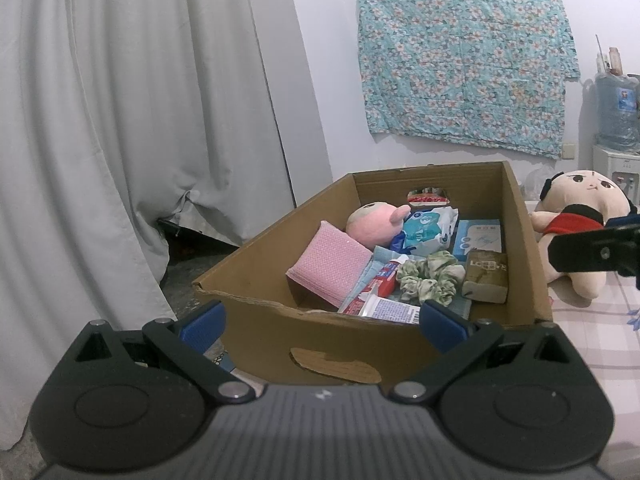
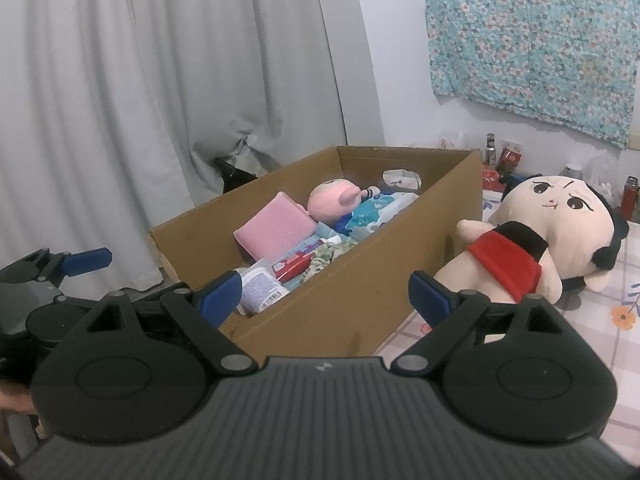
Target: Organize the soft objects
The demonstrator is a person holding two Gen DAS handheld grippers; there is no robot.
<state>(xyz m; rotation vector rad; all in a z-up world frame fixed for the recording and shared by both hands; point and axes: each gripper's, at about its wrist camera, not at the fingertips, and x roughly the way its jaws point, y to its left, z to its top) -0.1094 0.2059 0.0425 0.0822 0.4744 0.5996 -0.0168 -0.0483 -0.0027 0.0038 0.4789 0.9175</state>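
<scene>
Both the left tongs (image 1: 322, 322) and the right tongs (image 2: 324, 294) stand apart and empty, the cardboard box (image 1: 256, 248) directly ahead and the plush doll (image 2: 560, 232) right of it on the tabletop (image 2: 600, 344).

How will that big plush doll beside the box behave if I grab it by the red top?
The plush doll looks stuffed and soft, so it should squash under the pads and probably weigh little for its bulk. Its head is much larger than its body, so lifted by the red top it will likely droop head-down. Lying flat on the tablecloth, it shouldn't roll.
</scene>
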